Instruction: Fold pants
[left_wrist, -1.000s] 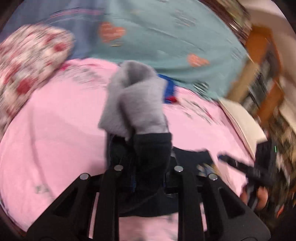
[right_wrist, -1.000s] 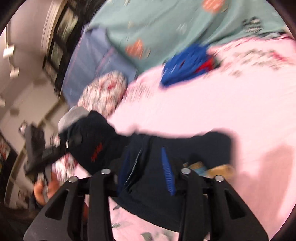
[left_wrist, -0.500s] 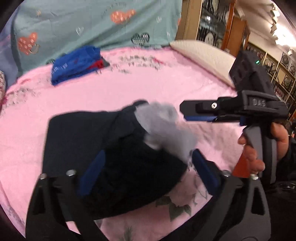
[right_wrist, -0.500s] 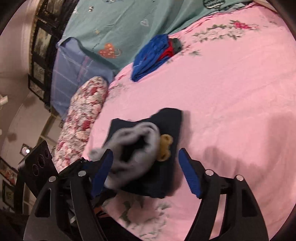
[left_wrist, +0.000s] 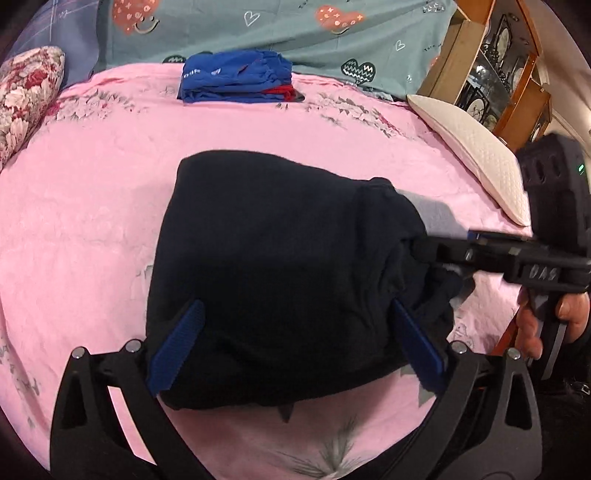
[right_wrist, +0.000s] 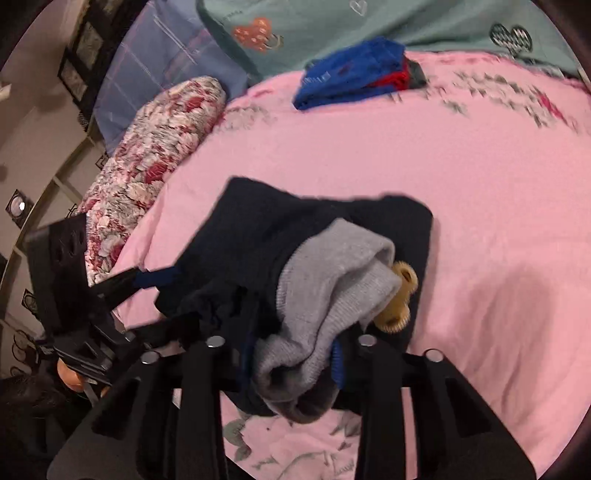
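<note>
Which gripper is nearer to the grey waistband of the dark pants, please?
Right. The right gripper is clamped on the grey waistband; the left gripper stands open over the pants' folded middle, away from the waistband.

We count one pair of dark navy pants (left_wrist: 280, 266), showing one grey lining patch (right_wrist: 332, 291) and one tan bear-shaped appliqué (right_wrist: 400, 299). We count one stack of folded clothes (left_wrist: 236, 75), mostly blue with one red layer visible; how many pieces it holds we cannot tell. We count one pink floral bedsheet (left_wrist: 85, 177), one teal blanket with heart prints (left_wrist: 280, 26), one red-and-white floral pillow (right_wrist: 155, 147), one cream pillow (left_wrist: 476, 147) and one blue-grey plaid cushion (right_wrist: 162, 55). We count two grippers: one left gripper (left_wrist: 295, 339), one right gripper (right_wrist: 291, 369).
</note>
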